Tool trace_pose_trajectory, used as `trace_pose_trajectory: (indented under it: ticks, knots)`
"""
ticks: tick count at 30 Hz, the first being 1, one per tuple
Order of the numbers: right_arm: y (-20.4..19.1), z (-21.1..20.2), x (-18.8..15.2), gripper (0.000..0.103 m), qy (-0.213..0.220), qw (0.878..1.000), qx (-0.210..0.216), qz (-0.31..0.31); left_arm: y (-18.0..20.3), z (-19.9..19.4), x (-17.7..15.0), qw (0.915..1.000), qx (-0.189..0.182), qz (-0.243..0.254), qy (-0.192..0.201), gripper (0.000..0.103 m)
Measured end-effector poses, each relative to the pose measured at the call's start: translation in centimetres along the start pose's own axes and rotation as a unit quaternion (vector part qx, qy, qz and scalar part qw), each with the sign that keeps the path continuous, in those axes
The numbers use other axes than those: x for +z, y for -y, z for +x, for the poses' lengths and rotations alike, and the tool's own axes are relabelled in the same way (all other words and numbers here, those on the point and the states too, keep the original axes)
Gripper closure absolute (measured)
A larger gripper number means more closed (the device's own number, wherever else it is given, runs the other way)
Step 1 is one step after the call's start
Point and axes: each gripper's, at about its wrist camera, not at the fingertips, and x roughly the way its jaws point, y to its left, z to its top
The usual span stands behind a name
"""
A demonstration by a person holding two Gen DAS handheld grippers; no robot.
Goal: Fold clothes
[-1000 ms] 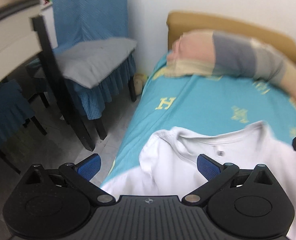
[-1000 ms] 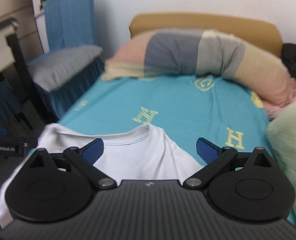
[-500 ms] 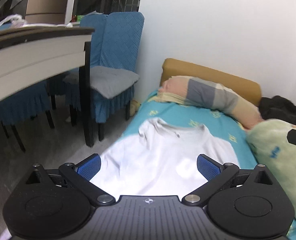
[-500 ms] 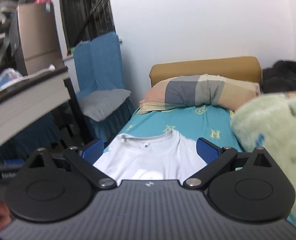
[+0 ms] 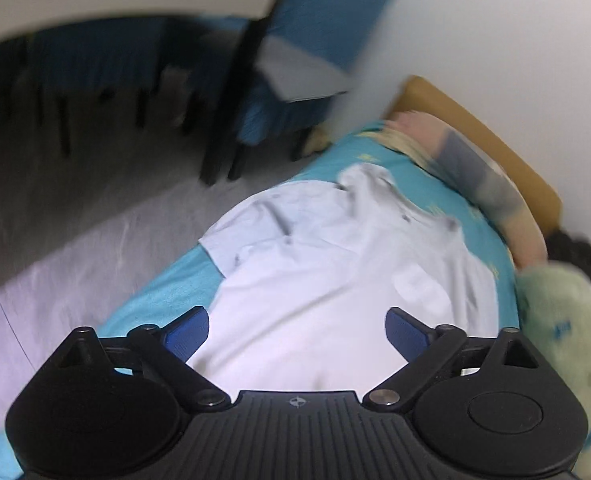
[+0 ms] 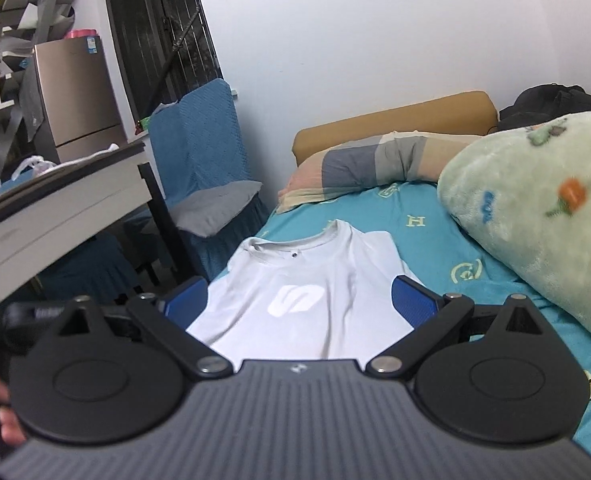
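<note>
left wrist view, blurred by motion: left gripper (image 5: 297, 334) up over the bed, jaws spread wide, nothing btwn the blue pads (image 5: 187, 332), not touching cloth. white t-shirt (image 5: 335, 276) laid out on the teal bedsheet (image 5: 167, 296), collar twd the headboard end, one sleeve rumpled near the bed's floor-side edge, pale logo patch on the chest. striped pillow (image 5: 475, 176) past the collar, against a tan headboard (image 5: 475, 124). green fleece blanket (image 5: 563, 320) bunched at the far side, just beside the shirt. dark bundle behind it, too blurred to name. blue-covered chair (image 5: 315, 40) w/ grey cushion and dark table legs on the grey floor (image 5: 75, 208).

right wrist view, sharp: right gripper (image 6: 299, 304) also up over the shirt's lower part, jaws spread wide, holding nothing. white t-shirt (image 6: 307, 288) flat, front up, logo facing up, collar twd the striped pillow (image 6: 367, 168). teal bedsheet (image 6: 427, 248) w/ yellow letter prints around it. green fleece blanket (image 6: 535, 216) heaped beside the shirt, apart from it. tan headboard (image 6: 395, 120) at the wall. blue-covered chair (image 6: 199, 148) next to the bed, white table (image 6: 55, 208) beside that, fridge (image 6: 71, 96) further back. left gripper (image 6: 31, 314) partly seen at the frame's edge, jaws not readable here. fingers (image 6: 3, 412) of a hand at the lower corner.
</note>
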Motion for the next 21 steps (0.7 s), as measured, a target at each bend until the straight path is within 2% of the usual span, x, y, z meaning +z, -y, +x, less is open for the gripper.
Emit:
trace_pose_trajectory:
  ticks: [7, 14, 15, 19, 21]
  knots:
    - [2.4, 3.6, -2.4, 0.003, -0.039, 0.998, -0.015, 0.043, -5.0, 8.6, 2.5, 0.9940, 0.020, -0.107, -0.005, 0.035]
    - [4.4, 8.1, -3.7, 0.003, -0.071, 0.995, -0.034, 0.063, -10.0, 17.2, 4.9, 0.9762, 0.039, -0.213, -0.011, 0.038]
    - [4.7, 8.7, -4.0, 0.003, -0.081, 0.993, -0.034, 0.073, -10.1, 17.7, 5.0, 0.9760, 0.039, -0.214, -0.010, 0.038]
    - [5.1, 9.9, -4.7, 0.003, -0.104, 0.990, -0.026, 0.096, -10.6, 19.5, 5.2, 0.9757, 0.038, -0.216, -0.007, 0.060]
    - [5.2, 10.4, -5.0, 0.003, -0.115, 0.988, -0.022, 0.105, -10.0, 20.1, 5.5, 0.9808, 0.040, -0.191, -0.009, 0.071]
